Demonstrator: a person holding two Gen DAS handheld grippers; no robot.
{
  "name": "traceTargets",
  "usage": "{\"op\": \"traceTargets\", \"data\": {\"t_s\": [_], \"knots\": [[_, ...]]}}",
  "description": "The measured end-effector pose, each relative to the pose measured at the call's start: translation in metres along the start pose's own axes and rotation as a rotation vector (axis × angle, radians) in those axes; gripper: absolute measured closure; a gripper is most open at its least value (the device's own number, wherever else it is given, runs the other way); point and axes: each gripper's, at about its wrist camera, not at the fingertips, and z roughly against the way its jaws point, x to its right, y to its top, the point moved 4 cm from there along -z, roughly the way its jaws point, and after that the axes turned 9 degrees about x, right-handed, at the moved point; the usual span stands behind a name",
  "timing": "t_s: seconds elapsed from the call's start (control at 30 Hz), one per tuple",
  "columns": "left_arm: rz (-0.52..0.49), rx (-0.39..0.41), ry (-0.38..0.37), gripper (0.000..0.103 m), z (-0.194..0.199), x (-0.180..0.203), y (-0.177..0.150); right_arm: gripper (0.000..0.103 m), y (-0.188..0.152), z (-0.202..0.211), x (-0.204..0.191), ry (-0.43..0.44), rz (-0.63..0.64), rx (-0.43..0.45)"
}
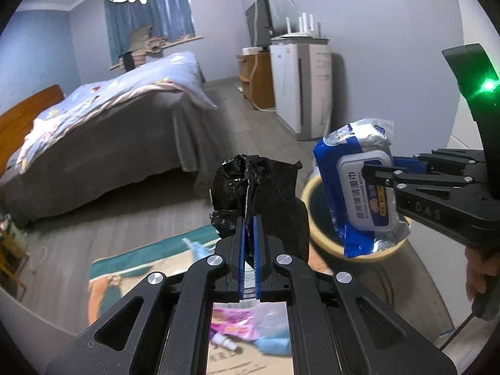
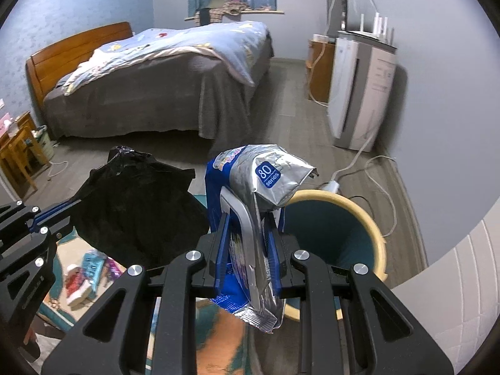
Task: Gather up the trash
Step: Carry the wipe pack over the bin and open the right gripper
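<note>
Wipes pack [image 2: 250, 234] sits clamped in the right tool [image 2: 248, 250], long axis upright; the bin [image 2: 359, 209] opens just ahead and right of it. Left tool [image 1: 249, 250] pinches a black bag [image 1: 259, 193], farther from the bin.

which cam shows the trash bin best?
Right wrist: the bin shows its yellow rim and teal inside, just beyond the wipes pack. Left wrist shows only rim arcs, mostly hidden behind the pack.
</note>
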Motion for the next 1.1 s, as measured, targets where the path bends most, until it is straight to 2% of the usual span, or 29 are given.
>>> {"op": "traceTargets", "data": {"t_s": [0.27,0.5,0.73,0.8,1.1], "knots": [[-0.027,-0.010,-0.053,0.098,-0.021,0.040,0.006,0.081,-0.003,0.000,0.041,-0.076,-0.005,0.014],[-0.032,-0.048,-0.098,0.098,-0.046,0.060,0.007,0.081,-0.005,-0.005,0.072,-0.120,-0.036,0.016],[-0.110,-0.047,-0.099,0.098,-0.078,0.079,0.017,0.081,-0.012,-0.042,0.119,-0.137,-0.154,-0.007],[-0.141,-0.047,-0.097,0.098,-0.089,0.088,0.019,0.081,-0.016,-0.054,0.133,-0.176,-0.168,-0.016],[-0.161,-0.077,-0.109,0.098,-0.129,0.108,0.024,0.081,-0.028,-0.076,0.156,-0.180,-0.227,-0.037]]}}
